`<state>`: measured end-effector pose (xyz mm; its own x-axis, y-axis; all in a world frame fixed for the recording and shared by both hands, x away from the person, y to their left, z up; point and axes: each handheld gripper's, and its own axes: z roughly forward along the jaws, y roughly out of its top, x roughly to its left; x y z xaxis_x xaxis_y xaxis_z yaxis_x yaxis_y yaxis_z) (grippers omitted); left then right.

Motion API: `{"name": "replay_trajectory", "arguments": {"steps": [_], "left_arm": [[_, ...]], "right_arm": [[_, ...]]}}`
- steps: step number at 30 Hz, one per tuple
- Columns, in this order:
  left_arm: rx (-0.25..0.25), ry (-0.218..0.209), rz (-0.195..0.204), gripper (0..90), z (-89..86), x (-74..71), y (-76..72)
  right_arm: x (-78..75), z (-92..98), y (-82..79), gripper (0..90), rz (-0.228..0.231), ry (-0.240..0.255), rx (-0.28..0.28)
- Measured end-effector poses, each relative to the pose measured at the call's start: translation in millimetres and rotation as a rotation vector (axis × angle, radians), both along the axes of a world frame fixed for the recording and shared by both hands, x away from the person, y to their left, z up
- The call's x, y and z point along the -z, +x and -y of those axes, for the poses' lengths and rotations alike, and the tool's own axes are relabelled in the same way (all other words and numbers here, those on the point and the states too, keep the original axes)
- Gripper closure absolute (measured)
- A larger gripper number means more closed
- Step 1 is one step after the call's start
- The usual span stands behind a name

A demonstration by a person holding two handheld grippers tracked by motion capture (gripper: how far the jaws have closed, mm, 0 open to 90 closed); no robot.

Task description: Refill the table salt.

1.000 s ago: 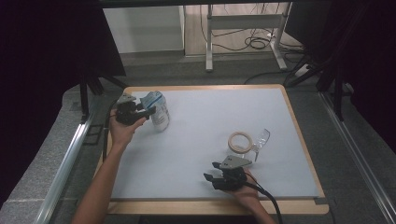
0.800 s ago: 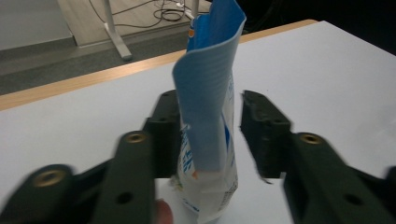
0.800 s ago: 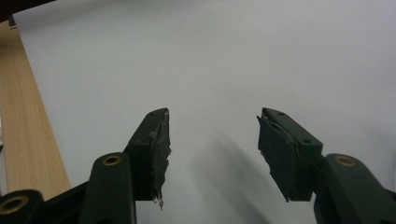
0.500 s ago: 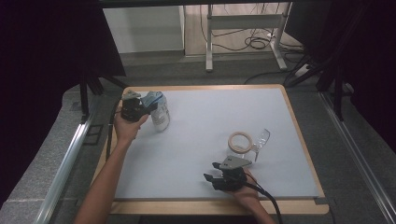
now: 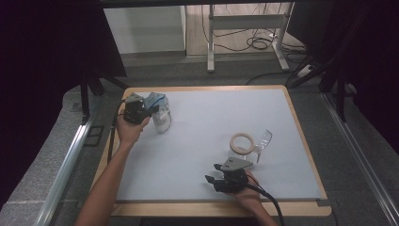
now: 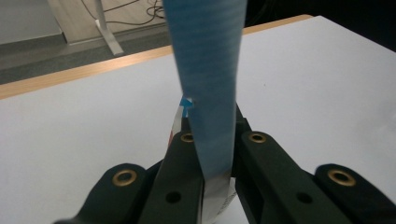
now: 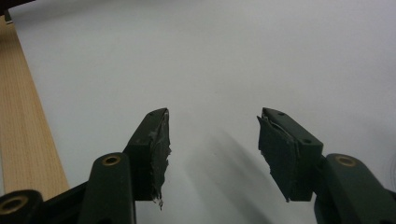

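Note:
A pale packet point(image 5: 162, 120) with a blue top stands on the white mat point(image 5: 211, 113) at the far left. My left gripper point(image 5: 150, 109) is beside it at that top. In the left gripper view its jaws point(image 6: 212, 121) have just been closing and now pinch the packet's blue strip point(image 6: 205, 70), which rises upright between them. My right gripper point(image 5: 212, 172) rests near the mat's front edge. It stands open with nothing between its fingers point(image 7: 212, 135) and bare mat ahead.
A roll of tape point(image 5: 242, 142) lies right of the mat's centre, with a clear plastic piece point(image 5: 264, 140) touching its right side, just beyond the right gripper. The mat lies on a wooden board point(image 5: 188, 88). Table legs and cables stand on the floor behind.
The left gripper's jaws have closed on the packet's blue top. The left hand has shifted only slightly. The right gripper has stayed where it was.

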<state>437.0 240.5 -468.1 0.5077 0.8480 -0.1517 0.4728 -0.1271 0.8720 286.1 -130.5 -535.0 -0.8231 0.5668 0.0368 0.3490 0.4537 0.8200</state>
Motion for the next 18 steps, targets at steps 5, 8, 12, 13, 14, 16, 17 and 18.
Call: {"name": "replay_trajectory", "arguments": {"steps": [5,8,12,13,14,16,17,18], "left_arm": [[0.024,-0.009,0.035,90.0,7.4,-2.8,-2.1],[0.035,-0.009,0.046,90.0,10.0,-7.8,-2.7],[0.054,-0.024,0.059,90.0,11.2,-16.0,-5.5],[0.067,-0.028,0.059,90.0,12.4,-21.9,-8.5],[0.067,-0.028,0.059,90.0,12.4,-21.9,-8.5],[0.090,-0.032,0.059,90.0,14.1,-26.9,-13.6],[0.090,-0.032,0.059,90.0,14.1,-26.9,-13.6],[0.103,-0.038,0.054,90.0,14.8,-28.2,-17.2]], "right_arm": [[-0.2,0.3,-0.6,43.8,0.005,0.007,-0.001],[-0.6,0.5,-1.1,43.8,0.006,0.012,0.001],[-1.0,0.5,-1.9,43.8,0.014,0.021,0.000],[-1.4,0.0,-2.8,43.8,0.018,0.021,-0.001],[-1.4,0.0,-2.8,43.8,0.018,0.021,-0.001],[-1.7,-1.0,-3.8,43.8,0.021,0.025,-0.005],[-1.7,-1.0,-3.8,43.8,0.021,0.025,-0.005],[-1.8,-1.6,-4.7,43.8,0.024,0.033,-0.009]]}}
